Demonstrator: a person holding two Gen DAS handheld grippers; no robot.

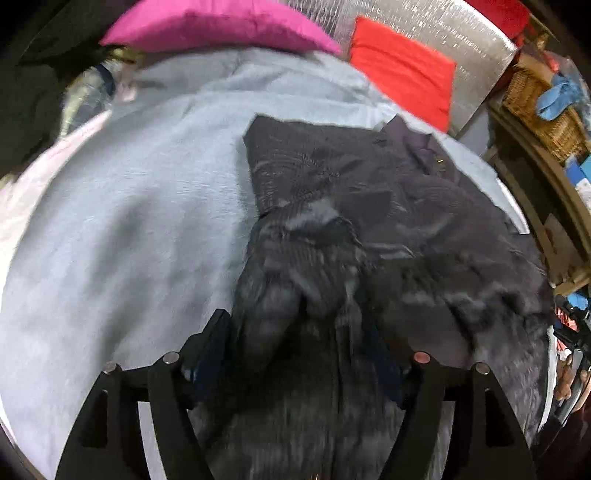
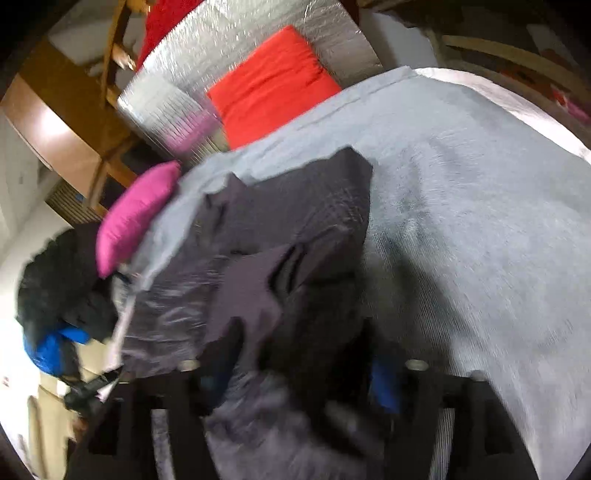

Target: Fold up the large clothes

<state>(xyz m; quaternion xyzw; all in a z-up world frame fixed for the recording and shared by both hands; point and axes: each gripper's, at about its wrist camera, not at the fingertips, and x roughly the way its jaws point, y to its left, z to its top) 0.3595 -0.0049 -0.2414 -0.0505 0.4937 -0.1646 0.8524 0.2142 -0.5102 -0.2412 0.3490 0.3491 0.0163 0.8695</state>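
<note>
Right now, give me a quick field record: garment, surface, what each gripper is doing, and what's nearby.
garment: dark grey garment, crumpled, partly lifted
surface: light blue blanket under it
left gripper: cloth bunched between its fingers, looks shut on it
right gripper: same cloth between its fingers; view blurred
nearby: pink cushion, red cushion, silver padded board
fold state: not yet neat

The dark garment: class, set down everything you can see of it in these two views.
The dark garment is charcoal-grey, soft and heavily creased, with faint ribbed texture. It lies crumpled on a pale blue bed cover, one squarish corner spread flat. Its near folds bunch up between the fingers of the left gripper and of the right gripper. Motion blur hides finer details.
</note>
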